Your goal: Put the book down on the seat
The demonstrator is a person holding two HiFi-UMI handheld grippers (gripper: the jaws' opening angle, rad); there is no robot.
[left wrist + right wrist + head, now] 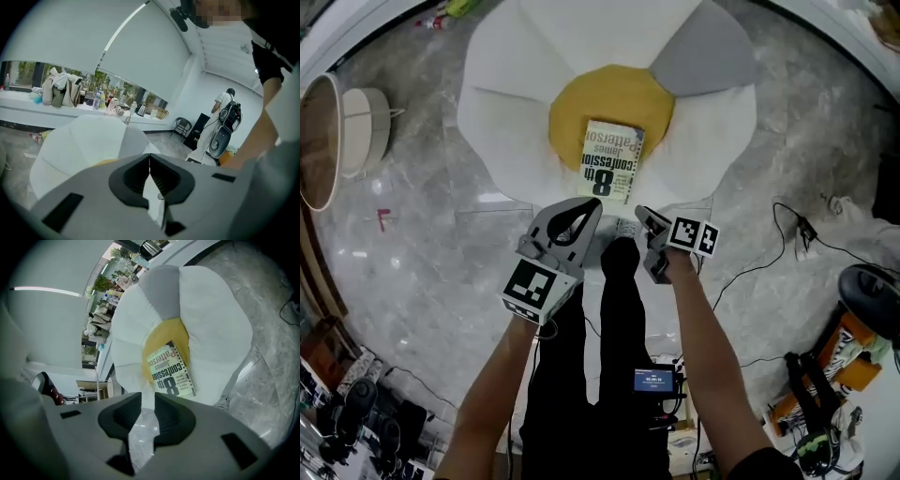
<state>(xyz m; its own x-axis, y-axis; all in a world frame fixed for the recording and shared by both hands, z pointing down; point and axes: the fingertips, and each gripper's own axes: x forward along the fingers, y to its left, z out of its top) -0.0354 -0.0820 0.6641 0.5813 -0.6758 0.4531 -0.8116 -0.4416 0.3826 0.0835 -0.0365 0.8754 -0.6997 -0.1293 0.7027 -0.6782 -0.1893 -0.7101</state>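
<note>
The book (611, 161), a pale green paperback with black print, lies flat on the yellow centre (581, 103) of a flower-shaped seat with white petals (502, 112) and one grey petal. In the right gripper view the book (171, 371) rests on the yellow cushion (164, 333), just beyond the jaws. My right gripper (639, 212) hovers at the seat's near edge, clear of the book; its jaws (147, 397) stand a little apart with nothing between them. My left gripper (596, 202) is beside it, its tips (149, 157) closed together and empty.
A round wooden table (317, 141) and a white basket (367, 129) stand at the left. Black cables (797, 230) run over the marble floor at the right, with bags (853, 352) beyond them. In the left gripper view are a person (225, 105), a chair (182, 126) and a cluttered sill (61, 91).
</note>
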